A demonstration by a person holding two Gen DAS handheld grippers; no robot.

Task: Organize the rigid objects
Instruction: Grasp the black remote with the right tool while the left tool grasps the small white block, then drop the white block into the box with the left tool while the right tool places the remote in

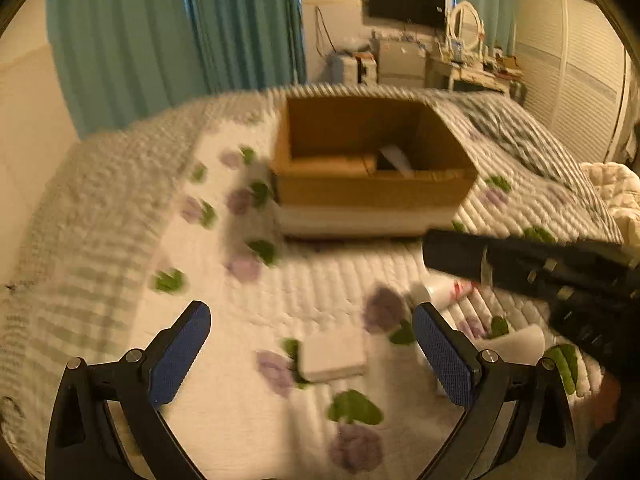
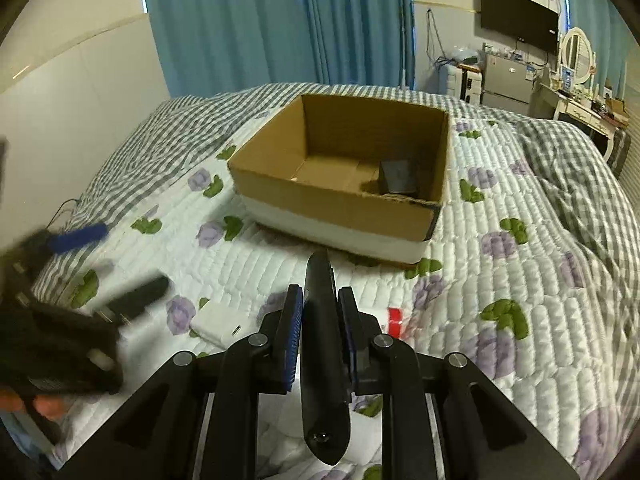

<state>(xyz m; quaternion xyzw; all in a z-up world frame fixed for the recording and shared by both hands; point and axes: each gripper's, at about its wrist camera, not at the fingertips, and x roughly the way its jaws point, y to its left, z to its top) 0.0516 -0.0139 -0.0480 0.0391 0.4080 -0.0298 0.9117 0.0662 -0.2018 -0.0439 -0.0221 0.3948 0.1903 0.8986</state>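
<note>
An open cardboard box (image 2: 340, 200) stands on the bed; it also shows in the left wrist view (image 1: 372, 192), with a dark object (image 2: 398, 178) inside at its right. My right gripper (image 2: 320, 300) is shut on a long black remote-like object (image 2: 322, 344), held above the quilt in front of the box. My left gripper (image 1: 312, 344) is open and empty over a white flat block (image 1: 334, 354), which also shows in the right wrist view (image 2: 218, 324). A white bottle with a red cap (image 2: 394, 320) lies on the quilt near the right gripper.
The bed carries a white flowered quilt (image 2: 500, 280) over a grey checked cover (image 2: 160, 132). Blue curtains (image 2: 260, 20) hang behind. A desk with a mirror (image 2: 576, 92), a fridge and a wall TV stand at the far right. A crumpled blanket (image 1: 616, 196) lies right.
</note>
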